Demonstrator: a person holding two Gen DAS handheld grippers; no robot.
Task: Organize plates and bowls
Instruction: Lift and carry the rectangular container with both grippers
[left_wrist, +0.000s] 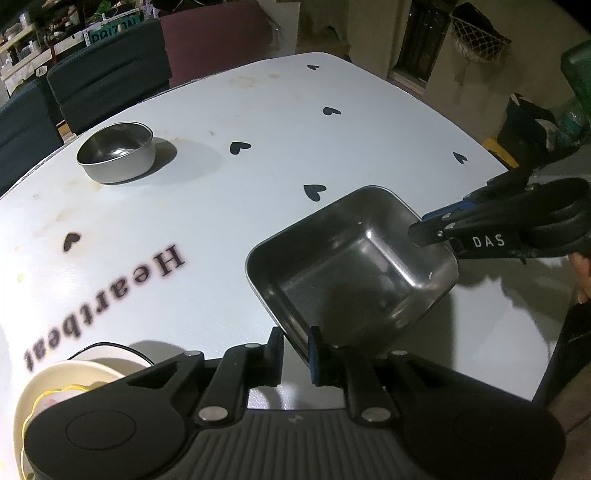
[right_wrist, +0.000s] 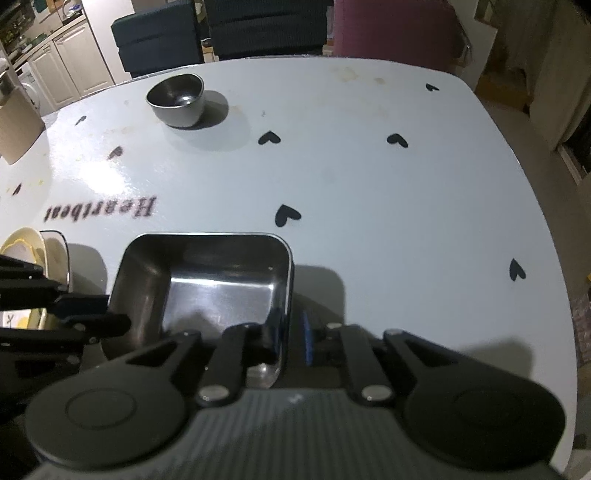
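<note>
Left wrist view: a square steel dish (left_wrist: 351, 266) sits lower right of centre on the pale table (left_wrist: 258, 122), its near rim wall standing between the spread fingers of the left gripper (left_wrist: 295, 360). A gap shows on the left side of that wall, so the pads do not appear to press it. From the right edge the right gripper (left_wrist: 424, 230) reaches to the dish's far corner, its tips astride the rim there. A round steel bowl (left_wrist: 116, 153) stands alone at upper left, well apart. Cream plates (left_wrist: 55, 384) lie at lower left, partly hidden by the tool body.

Right wrist view: the square steel dish (right_wrist: 207, 284) fills the lower centre. The right gripper (right_wrist: 290, 338) straddles the dish's right wall, one finger inside and one outside, and daylight shows beside the blue pad, so the jaws stand slightly apart rather than pinching. The left gripper (right_wrist: 110, 317) comes in from the left edge at the dish's left rim. The round steel bowl (right_wrist: 177, 98) sits at upper left, the plates (right_wrist: 33, 266) at the left edge.

The dish looks light, rigid and slick; its thin upright rim seems the only practical hold, and polished metal may slip between pads. The plates lie closest to any path leftward.
</note>
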